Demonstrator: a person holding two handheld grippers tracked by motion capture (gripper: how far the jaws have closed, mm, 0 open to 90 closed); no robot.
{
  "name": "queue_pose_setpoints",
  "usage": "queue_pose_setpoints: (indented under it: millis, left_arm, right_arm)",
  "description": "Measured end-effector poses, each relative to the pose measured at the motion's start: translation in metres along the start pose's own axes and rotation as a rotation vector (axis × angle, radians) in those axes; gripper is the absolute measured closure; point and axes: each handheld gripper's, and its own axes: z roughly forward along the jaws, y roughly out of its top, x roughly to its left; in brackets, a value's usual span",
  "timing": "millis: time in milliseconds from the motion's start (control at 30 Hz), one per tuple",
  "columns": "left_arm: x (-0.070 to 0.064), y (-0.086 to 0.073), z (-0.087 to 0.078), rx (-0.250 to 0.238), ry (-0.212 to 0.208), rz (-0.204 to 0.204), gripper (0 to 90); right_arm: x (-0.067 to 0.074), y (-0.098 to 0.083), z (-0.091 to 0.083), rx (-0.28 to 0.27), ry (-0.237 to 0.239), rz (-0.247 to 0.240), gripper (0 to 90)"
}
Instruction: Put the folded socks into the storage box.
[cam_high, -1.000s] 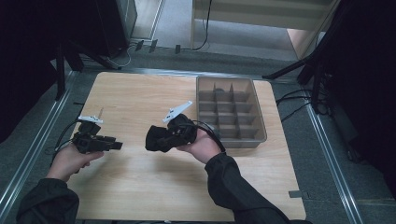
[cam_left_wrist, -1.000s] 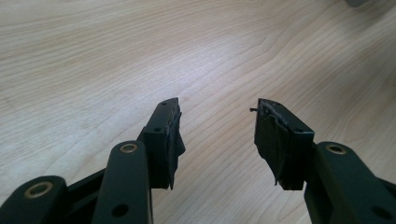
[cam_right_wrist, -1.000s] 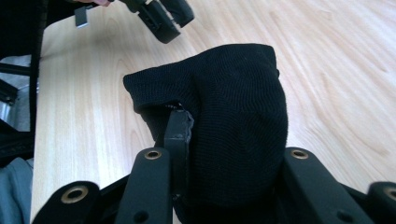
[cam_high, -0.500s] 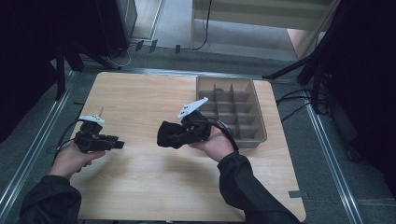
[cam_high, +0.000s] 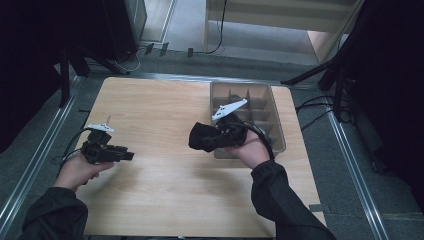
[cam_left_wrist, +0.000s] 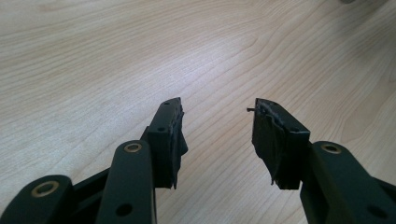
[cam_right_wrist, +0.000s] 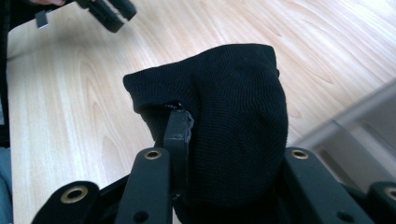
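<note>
A black knitted bundle (cam_high: 197, 136), like a rolled sock, hangs above the middle of the wooden table (cam_high: 160, 105). My right gripper (cam_high: 207, 139) is shut on it. In the right gripper view the bundle (cam_right_wrist: 233, 107) bulges between the jaws of the right gripper (cam_right_wrist: 229, 135), with one jaw tucked into a fold and the other hidden behind the cloth. At the table's left my left gripper (cam_high: 127, 156) points right, low over the wood. In the left gripper view the left gripper (cam_left_wrist: 217, 116) is open, and bare wood shows between its pads.
A grey tray (cam_high: 240, 84) with several compartments stands at the table's right, just behind my right hand; its wall (cam_right_wrist: 355, 135) shows at the lower right of the right gripper view. The left gripper (cam_right_wrist: 109, 14) appears far off there. Metal rails run along both table sides.
My right hand has carried the black bundle to the right and slightly up, closer to the grey tray. The left hand has stayed where it was.
</note>
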Motion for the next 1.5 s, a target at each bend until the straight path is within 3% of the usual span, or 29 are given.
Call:
queue_pose_setpoints:
  millis: [133,400,667,1067,1500]
  left_arm:
    - [0.000,0.000,0.002,0.024,-0.006,0.016,50.8]
    - [0.001,0.000,0.001,0.012,-0.007,0.012,51.1]
    - [0.001,0.000,0.002,0.009,-0.007,0.012,51.0]
    - [0.001,0.000,0.001,0.003,-0.006,0.008,51.2]
    - [0.001,0.000,0.001,0.003,-0.007,0.007,50.8]
  right_arm:
    - [-0.010,-0.006,-0.008,0.005,-0.028,0.016,66.6]
    - [-0.039,-0.028,-0.025,-0.006,-0.100,0.080,66.3]
    - [-0.057,-0.051,-0.019,0.031,-0.125,0.123,66.1]
    - [-0.061,-0.055,0.008,0.136,-0.114,0.129,65.9]
    - [-0.064,-0.056,0.011,0.145,-0.109,0.135,62.5]
